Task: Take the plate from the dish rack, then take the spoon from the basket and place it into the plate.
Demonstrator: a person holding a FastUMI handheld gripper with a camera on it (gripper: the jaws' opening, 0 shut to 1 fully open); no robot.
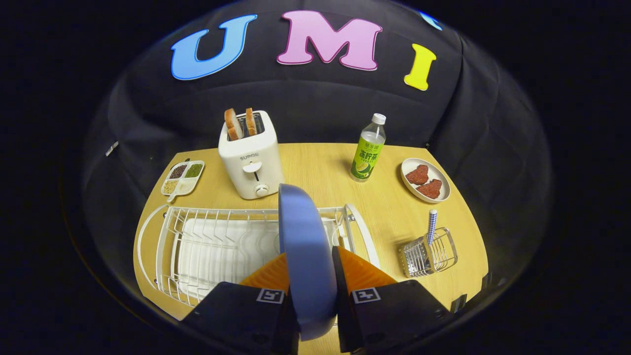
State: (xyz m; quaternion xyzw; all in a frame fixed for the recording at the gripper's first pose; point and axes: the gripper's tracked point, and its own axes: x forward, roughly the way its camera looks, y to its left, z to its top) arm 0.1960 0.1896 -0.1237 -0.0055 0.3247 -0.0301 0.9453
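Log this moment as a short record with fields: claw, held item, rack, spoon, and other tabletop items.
claw: claw shut on the blue round plate, both fingers pressing its faces
held item: plate on edge, upright, above the white wire dish rack
rack: white wire dish rack just ahead of the fingers, on the wooden table
spoon: checkered-handled spoon standing in the small wire basket, not yet taken
other items: white toaster holding two bread slices; green-labelled bottle; divided seasoning tray; white dish bearing two red pieces
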